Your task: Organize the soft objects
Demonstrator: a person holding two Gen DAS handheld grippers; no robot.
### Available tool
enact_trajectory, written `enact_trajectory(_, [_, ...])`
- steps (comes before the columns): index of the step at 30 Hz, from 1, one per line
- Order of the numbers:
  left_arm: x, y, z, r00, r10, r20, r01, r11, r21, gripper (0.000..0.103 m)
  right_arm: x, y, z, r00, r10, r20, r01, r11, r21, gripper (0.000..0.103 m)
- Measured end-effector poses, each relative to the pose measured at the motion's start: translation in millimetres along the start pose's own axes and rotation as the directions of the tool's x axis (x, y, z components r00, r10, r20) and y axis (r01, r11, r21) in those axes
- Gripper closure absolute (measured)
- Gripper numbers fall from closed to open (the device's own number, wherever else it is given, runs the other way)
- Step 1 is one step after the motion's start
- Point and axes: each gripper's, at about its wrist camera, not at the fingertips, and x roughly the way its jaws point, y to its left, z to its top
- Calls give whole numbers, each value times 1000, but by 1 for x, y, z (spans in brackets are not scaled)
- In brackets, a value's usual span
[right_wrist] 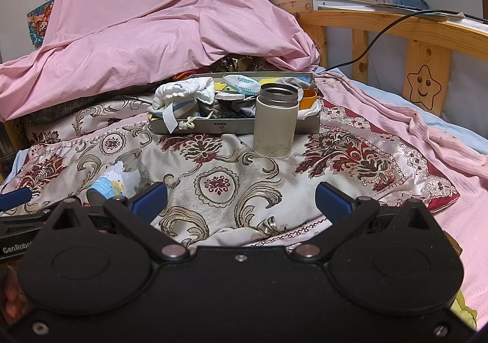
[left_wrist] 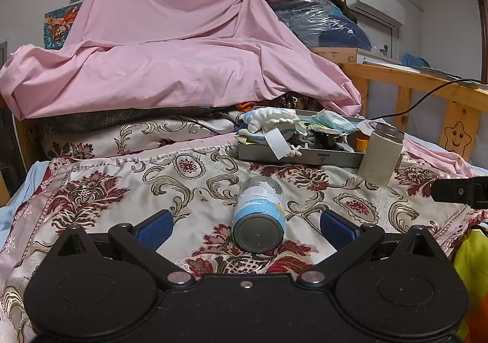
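Observation:
A grey tray (left_wrist: 305,157) (right_wrist: 238,127) sits on the patterned bedspread, piled with soft things: a white and blue cloth toy (left_wrist: 271,120) (right_wrist: 180,92), a wipes packet (left_wrist: 334,120) (right_wrist: 241,82) and dark cloth. A bottle with a blue label (left_wrist: 259,214) (right_wrist: 109,185) lies on its side between the fingers of my open left gripper (left_wrist: 247,228), untouched. My right gripper (right_wrist: 241,201) is open over bare bedspread, with a beige steel cup (right_wrist: 276,123) (left_wrist: 381,153) upright ahead of it, in front of the tray.
A large pink sheet (left_wrist: 170,47) (right_wrist: 146,25) drapes over a heap behind the tray. A wooden bed rail (right_wrist: 396,34) with a star face runs along the right, with a black cable (right_wrist: 375,37) over it. An orange cap (right_wrist: 308,99) is in the tray.

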Motion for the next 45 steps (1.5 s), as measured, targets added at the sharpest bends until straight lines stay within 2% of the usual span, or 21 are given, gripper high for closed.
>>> enact_trajectory(45, [0,0,-3,1000,0,-11,0,1000,4,1,0,1,0,1000,-1,-4,1,1000,-1,0])
